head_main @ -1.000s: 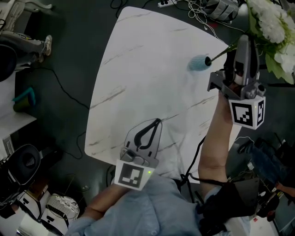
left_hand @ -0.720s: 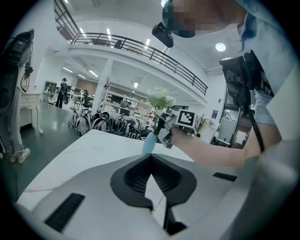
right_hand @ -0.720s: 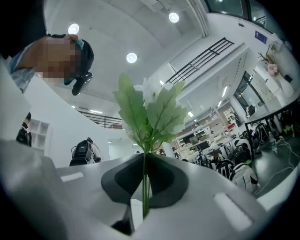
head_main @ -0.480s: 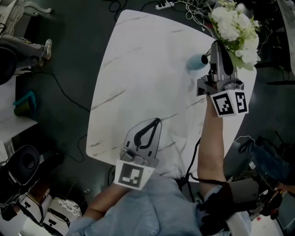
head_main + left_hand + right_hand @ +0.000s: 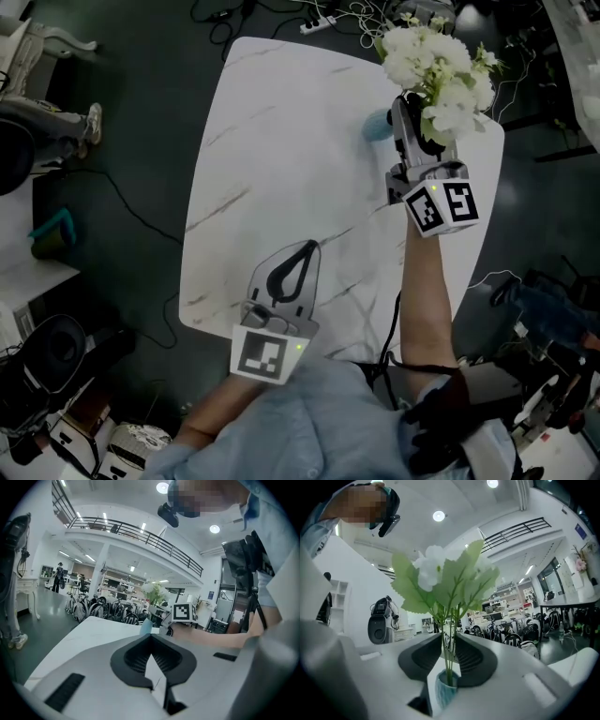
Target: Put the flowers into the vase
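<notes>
White flowers [image 5: 436,70], green stems in teal vase [image 5: 446,691].

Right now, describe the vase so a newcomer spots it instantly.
Start at the white marble table and go to its far right corner. The vase is the small teal pot there, with stems of white flowers in it; nothing else on the tabletop is teal.
</notes>
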Available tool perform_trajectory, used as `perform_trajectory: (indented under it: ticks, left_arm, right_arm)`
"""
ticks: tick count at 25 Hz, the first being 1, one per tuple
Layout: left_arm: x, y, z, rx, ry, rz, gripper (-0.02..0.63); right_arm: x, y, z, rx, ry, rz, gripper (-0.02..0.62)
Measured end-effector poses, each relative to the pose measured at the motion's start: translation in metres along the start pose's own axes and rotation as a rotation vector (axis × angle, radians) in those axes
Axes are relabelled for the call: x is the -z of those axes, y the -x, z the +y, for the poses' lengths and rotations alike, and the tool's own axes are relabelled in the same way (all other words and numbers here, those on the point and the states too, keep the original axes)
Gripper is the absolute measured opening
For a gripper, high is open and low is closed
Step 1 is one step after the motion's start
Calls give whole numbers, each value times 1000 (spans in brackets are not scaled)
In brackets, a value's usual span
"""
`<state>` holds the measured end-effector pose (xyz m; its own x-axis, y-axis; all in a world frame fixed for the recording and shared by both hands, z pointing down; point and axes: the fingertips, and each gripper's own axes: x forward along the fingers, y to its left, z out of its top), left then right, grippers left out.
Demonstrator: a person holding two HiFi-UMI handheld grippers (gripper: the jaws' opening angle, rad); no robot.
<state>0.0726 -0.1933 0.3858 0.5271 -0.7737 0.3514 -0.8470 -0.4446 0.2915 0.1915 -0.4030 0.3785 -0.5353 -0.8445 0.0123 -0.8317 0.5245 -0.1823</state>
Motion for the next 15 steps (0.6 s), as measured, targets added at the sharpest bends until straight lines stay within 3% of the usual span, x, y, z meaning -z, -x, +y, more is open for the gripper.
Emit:
perform_trajectory:
  ticks: [7, 15]
  left_arm:
    - [-2, 9, -4, 15, -19, -12, 5]
    - [-6, 15, -10, 43, -37, -22, 5]
  right_arm:
    - [18, 17, 1, 42, -29, 82, 157]
    - [25, 37, -5, 106, -57, 117, 169]
